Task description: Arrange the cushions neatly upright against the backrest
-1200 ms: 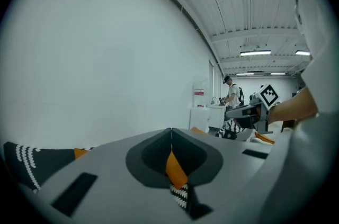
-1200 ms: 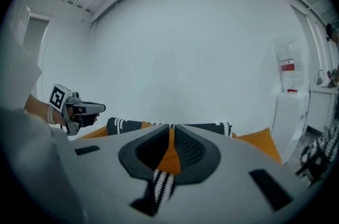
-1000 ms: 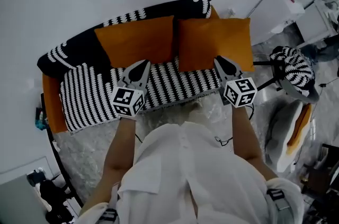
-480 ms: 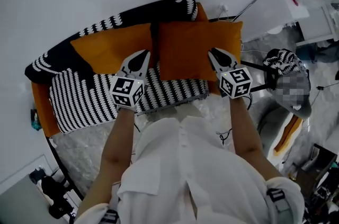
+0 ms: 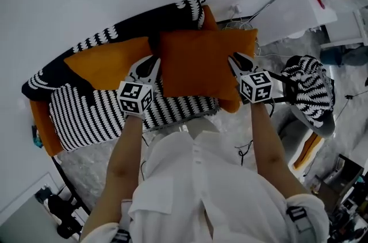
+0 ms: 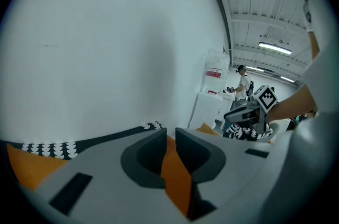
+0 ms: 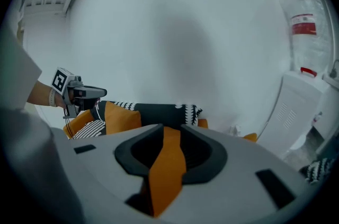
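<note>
Orange square fabric cushion (image 5: 192, 64) hung over the black-and-white striped knitted sofa (image 5: 92, 115) in the head view. It was close before the dark backrest (image 5: 144, 20), where a second orange cushion (image 5: 103, 61) leaned.

In the left gripper view, the left gripper (image 5: 153, 64) pinched a fold of its edge, its jaws having just been opening a little. In the right gripper view, the right gripper (image 5: 236, 61) did likewise.

It looked light, soft and floppy, so the side seams seemed the best hold.

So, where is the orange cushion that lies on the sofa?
In the head view, the resting cushion sits left of centre on the sofa, against its black backrest, behind the striped cover and left of the lifted cushion.
</note>
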`<state>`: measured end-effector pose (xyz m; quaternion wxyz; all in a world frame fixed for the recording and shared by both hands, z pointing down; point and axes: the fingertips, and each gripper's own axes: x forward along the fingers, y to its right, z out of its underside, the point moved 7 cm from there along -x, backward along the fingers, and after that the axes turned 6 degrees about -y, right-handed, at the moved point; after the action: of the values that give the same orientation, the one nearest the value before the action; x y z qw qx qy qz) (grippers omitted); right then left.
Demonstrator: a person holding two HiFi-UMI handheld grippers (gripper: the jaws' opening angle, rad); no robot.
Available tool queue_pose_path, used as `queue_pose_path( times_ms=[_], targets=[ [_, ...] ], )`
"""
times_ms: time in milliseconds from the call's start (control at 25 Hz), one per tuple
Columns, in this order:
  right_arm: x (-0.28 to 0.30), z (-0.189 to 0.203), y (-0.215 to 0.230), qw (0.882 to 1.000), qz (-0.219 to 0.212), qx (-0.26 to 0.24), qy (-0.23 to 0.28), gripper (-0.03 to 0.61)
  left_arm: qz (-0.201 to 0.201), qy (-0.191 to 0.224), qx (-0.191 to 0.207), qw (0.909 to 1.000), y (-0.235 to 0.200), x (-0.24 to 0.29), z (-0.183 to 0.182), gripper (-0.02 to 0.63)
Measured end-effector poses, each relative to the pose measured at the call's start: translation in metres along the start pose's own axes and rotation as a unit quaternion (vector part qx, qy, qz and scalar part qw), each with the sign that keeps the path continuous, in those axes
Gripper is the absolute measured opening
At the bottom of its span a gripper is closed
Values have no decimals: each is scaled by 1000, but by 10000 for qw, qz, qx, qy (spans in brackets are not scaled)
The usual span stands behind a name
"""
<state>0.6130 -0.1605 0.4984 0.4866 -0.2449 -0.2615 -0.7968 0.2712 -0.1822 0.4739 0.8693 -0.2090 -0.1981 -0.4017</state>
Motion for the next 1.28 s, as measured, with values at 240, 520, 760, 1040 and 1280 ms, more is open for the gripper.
queue_pose_path(
  times_ms=[240,520,760,1040,1280],
  targets=[
    [25,28,60,9973,261,286,-630,149,127,-605,-15,9981,0,57,19,106],
    [53,61,95,9861,619,565,-1432,230,305,-1265,-80,9915,-5,103,50,194],
    [75,79,112,9734,831,834,-1965,265,264,-1824,-262,9825,-20,141,79,258],
    [94,95,119,9638,1030,825,-2317,273,276,-2574,-373,9652,-27,181,121,296],
    [103,103,129,9620,1041,753,-2410,276,143,-3063,-398,9510,-34,207,150,303]
  ],
)
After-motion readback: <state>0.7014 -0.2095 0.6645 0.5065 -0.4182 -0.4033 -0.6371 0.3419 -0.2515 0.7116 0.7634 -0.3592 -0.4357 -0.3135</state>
